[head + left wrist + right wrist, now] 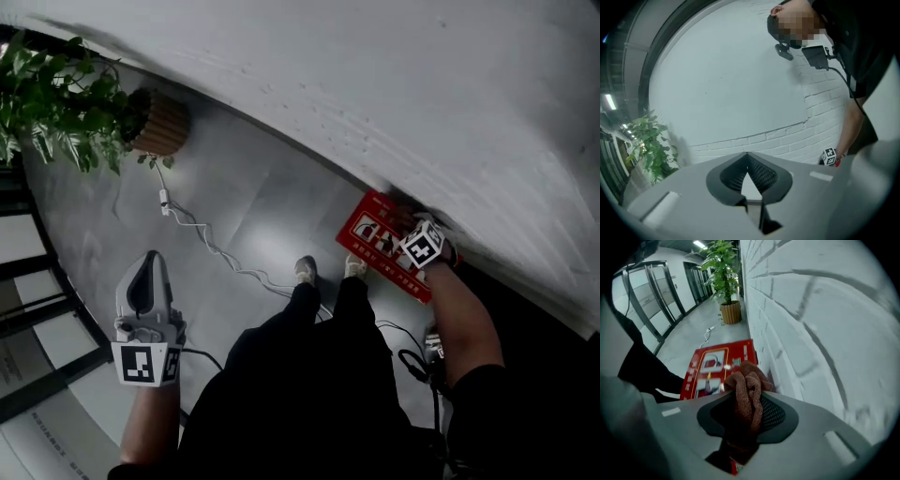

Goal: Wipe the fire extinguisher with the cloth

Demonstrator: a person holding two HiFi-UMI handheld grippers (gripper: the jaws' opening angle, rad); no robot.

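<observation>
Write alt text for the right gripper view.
The right gripper is shut on a bunched reddish-brown cloth, close to a red box at the foot of a white brick wall. A potted plant stands farther along.

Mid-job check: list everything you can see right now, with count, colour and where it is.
wall: one, white brick, beside the person
floor: one, grey, along the wall
fire extinguisher box: one, red, on the floor against the wall
cloth: one, reddish-brown, bunched in the right gripper
potted plant: one, green in a brown pot, further along the wall
cable: one, white, trailing across the floor
glass doors: several, dark-framed, opposite the wall
shoes: two, light, next to the box
left gripper: one, grey, fingers together, empty
right gripper: one, grey, shut on the cloth, over the box
</observation>
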